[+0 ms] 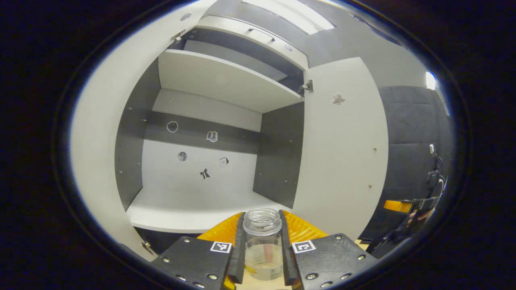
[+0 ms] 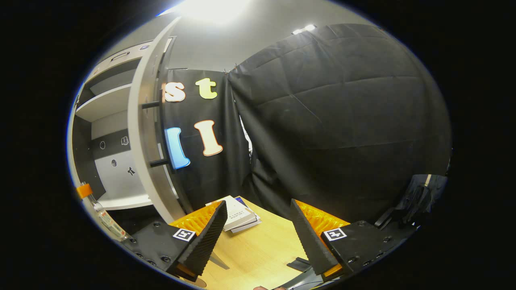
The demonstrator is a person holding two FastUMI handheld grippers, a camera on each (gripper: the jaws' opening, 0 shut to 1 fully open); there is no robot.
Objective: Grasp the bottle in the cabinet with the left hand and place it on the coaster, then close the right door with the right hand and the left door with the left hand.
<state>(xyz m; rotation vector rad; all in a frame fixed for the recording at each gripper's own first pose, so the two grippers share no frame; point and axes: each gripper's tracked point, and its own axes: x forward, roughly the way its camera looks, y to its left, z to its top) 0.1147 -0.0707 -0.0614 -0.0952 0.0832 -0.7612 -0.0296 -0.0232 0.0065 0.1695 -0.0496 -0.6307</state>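
A clear glass bottle (image 1: 263, 241) with an open mouth and a little liquid stands upright between the fingers of my left gripper (image 1: 262, 215), which is shut on it just in front of the cabinet. The white cabinet (image 1: 193, 213) has both doors swung wide, the left door (image 1: 100, 141) and the right door (image 1: 342, 161); its lower shelf is bare. In the right gripper view, my right gripper (image 2: 258, 203) hangs open over a wooden table (image 2: 258, 253), with the right door (image 2: 143, 133) and its dark bar handle (image 2: 155, 135) to its left.
A small stack of books (image 2: 238, 215) lies on the table near the door's foot. A flat dark object (image 2: 300, 264) lies on the table by the right gripper. An upper shelf (image 1: 217, 78) spans the cabinet. Black cloth walls (image 2: 342, 121) close the booth.
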